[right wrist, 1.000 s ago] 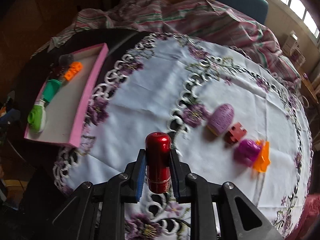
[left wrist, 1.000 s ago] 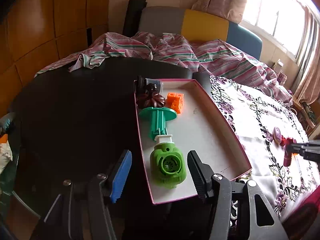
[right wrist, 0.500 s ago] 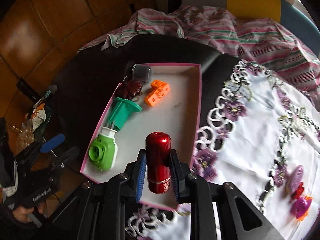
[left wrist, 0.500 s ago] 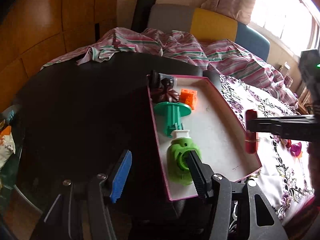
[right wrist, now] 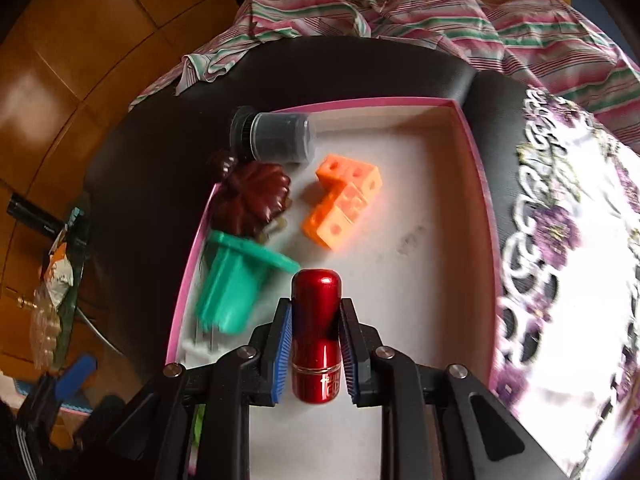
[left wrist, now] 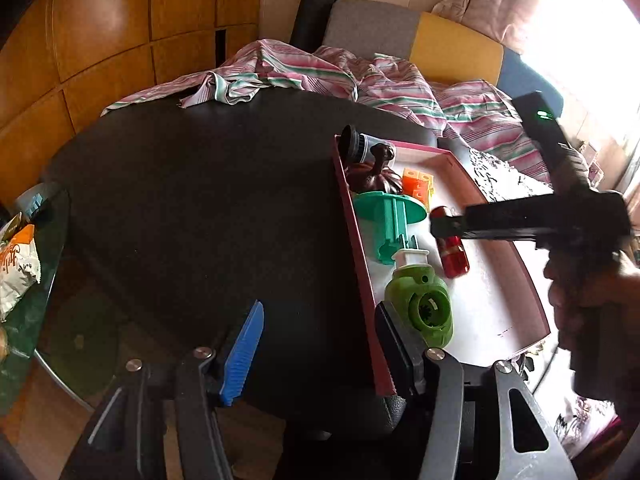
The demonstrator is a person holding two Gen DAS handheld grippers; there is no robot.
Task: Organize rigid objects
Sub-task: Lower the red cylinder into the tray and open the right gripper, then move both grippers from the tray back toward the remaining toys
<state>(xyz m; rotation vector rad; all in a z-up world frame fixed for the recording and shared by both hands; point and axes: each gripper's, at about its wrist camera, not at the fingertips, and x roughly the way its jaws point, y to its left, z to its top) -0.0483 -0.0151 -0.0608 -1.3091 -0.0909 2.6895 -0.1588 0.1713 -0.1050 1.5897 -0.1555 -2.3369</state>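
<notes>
Right wrist view puts you above the pink-rimmed tray (right wrist: 476, 168) on the dark bench (right wrist: 360, 68), your right gripper (right wrist: 316, 344) nearer its bare floor than the left. Its fingers (right wrist: 280, 344) clamp the glossy red metal cylinder (right wrist: 316, 328), whose long axis runs along them, rounded cap forward, just beside the teal flanged plastic piece (right wrist: 236, 284). Open floor lies ahead and to the right. Smaller things follow: ribbed brown ornament (right wrist: 252, 196), dark capped vial (right wrist: 276, 140), orange holed cubes (right wrist: 344, 204). Your left gripper (left wrist: 320, 344) stands half-wide, gripping nothing, its right finger at the tray's near edge.
</notes>
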